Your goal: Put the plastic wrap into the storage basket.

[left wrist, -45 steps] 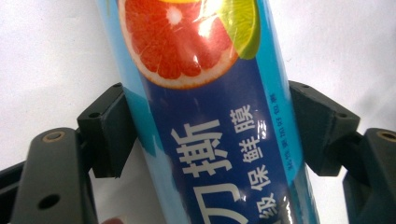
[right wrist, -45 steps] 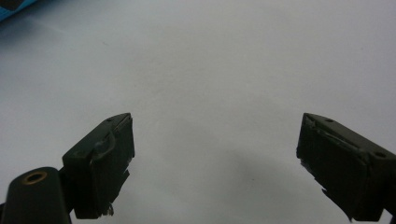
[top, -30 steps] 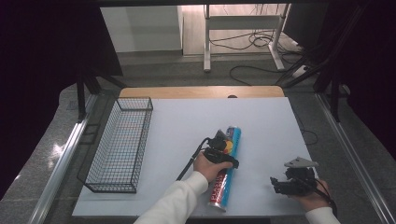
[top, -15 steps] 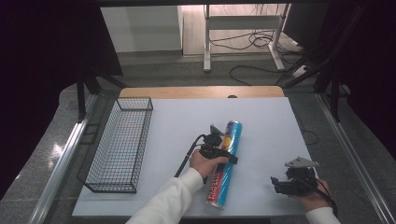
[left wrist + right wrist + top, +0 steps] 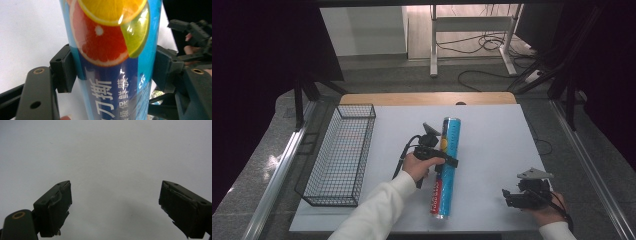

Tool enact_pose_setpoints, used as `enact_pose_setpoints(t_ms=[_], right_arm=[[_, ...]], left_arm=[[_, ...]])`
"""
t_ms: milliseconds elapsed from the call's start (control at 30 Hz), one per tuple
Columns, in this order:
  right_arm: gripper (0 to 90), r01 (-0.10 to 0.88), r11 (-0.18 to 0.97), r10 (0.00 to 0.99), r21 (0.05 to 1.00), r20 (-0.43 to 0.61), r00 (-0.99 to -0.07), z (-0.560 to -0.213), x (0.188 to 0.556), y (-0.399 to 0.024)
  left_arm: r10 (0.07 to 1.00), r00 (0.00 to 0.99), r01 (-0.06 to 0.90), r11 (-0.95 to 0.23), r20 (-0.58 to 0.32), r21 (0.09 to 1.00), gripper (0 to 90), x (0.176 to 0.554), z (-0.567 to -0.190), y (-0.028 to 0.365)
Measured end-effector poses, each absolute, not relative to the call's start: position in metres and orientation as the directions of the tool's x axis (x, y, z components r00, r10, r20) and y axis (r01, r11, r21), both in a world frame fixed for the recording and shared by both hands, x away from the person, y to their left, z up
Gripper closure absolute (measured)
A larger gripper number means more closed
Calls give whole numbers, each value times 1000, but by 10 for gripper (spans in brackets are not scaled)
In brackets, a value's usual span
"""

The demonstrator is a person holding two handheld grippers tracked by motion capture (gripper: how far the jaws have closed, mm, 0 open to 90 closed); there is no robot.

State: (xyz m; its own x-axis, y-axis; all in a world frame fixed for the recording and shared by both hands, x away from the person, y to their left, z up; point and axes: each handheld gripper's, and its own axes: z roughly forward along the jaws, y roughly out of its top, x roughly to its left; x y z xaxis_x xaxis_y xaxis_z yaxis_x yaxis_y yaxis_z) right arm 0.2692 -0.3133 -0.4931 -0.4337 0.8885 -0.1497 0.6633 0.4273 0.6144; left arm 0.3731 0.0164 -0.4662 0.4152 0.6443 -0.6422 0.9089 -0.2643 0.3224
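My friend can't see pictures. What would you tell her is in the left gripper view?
The left gripper is shut on a blue tube printed with citrus slices and white Chinese writing, one black jaw pressing each side. A white table lies behind it, and the right gripper shows farther off at the right edge.

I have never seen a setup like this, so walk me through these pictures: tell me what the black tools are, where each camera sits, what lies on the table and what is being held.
A person sits at a white table and holds a hand-operated clamp with two black jaws in each hand. The high view looks down from above. The other two pictures come from small cameras that ride on the clamps and look along their jaws.

On the table lie a black wire basket and a long blue tube printed with citrus slices.

The left gripper has just closed on the tube; its pads press on both sides. The right gripper rests near the table's front edge, jaws open, with nothing between them.
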Motion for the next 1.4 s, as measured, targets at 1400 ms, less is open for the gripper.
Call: enact_pose_setpoints(t_ms=[1400], right_arm=[[118,670,419,894,613,-149,-423,-494,270,-312]], left_arm=[[649,435,879,-154,-624,452,315,371,-388,133]])
